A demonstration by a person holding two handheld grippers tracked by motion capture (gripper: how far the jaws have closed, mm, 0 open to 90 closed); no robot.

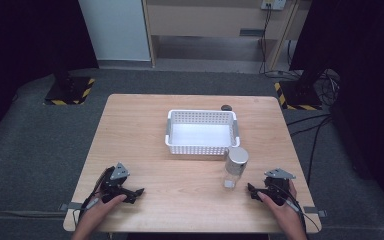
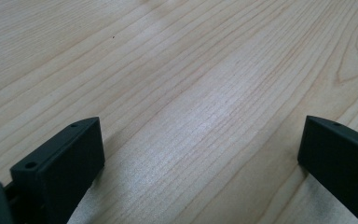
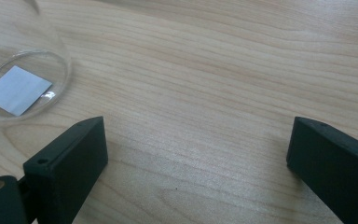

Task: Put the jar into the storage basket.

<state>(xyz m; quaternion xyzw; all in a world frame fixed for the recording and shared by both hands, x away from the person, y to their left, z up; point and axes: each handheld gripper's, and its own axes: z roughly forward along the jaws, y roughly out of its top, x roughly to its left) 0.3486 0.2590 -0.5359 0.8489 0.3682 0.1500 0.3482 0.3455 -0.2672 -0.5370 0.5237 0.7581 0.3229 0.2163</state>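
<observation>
Resting low on the table (image 1: pixel 145 150), both grippers are idle w/ jaws spread wide, nothing between them. Left gripper (image 1: pixel 139 191) sits near the front-left edge, well apart from everything. Right gripper (image 1: pixel 250 189) is just beside the clear jar (image 1: pixel 234 169), which stands upright w/ a silver lid, directly in front of the white basket (image 1: pixel 169 131); its base w/ a white label shows at upper left in the right gripper view (image 3: pixel 21 88). Looks like the approach step, grasp not yet made. Next move prob. needs the right gripper swung toward the jar so the jaws straddle its body, then closed gently; glass is slick, so squeeze square-on.
</observation>
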